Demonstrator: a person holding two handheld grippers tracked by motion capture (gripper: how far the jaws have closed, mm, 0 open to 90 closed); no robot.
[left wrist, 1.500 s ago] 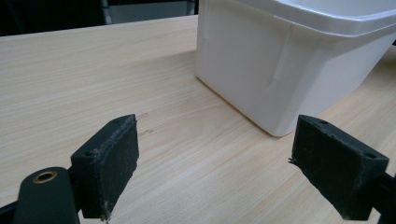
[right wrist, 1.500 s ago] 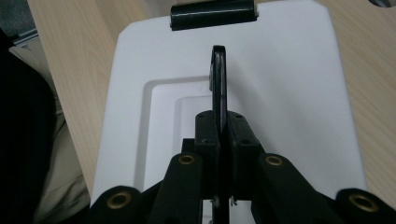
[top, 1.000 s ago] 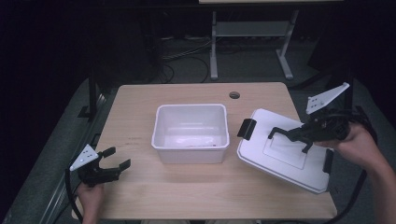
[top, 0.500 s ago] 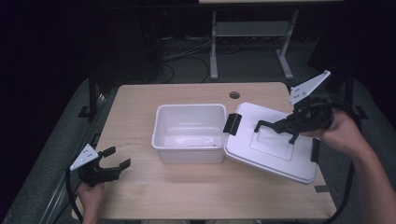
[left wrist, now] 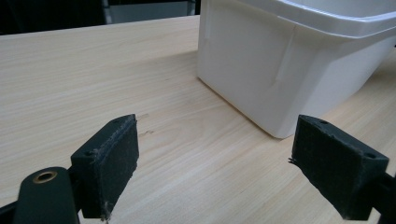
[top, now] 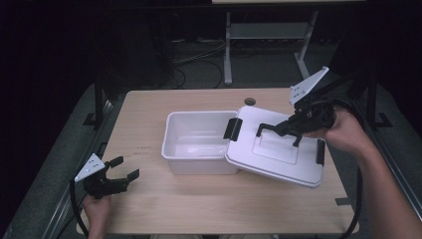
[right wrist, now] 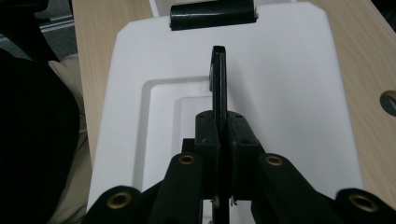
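Note:
A white plastic bin [top: 175, 149] stands open in the middle of the wooden table [top: 144, 109]. My right gripper [top: 292, 127] is shut on the black handle [top: 271, 128] of the white lid [top: 283, 167]. The lid hangs tilted, and its left edge with a black latch [top: 232, 128] overlaps the bin's right rim. In the right gripper view the pads [right wrist: 223, 135] pinch the thin handle [right wrist: 218, 79] above the lid [right wrist: 289, 93]. My left gripper [top: 125, 167] rests open near the table's front left corner. From the left gripper view its open jaws [left wrist: 233, 172] face a corner of the bin [left wrist: 261, 70].
A round cable hole [top: 250, 101] sits in the table's far edge behind the lid. A metal stand [top: 229, 45] and cables lie on the dark floor beyond. Bare wood stretches between the left gripper and the bin.
My right gripper has carried the lid leftward and a little upward, from beside the bin to where its left edge overlaps the bin's right rim. The left gripper has stayed put.

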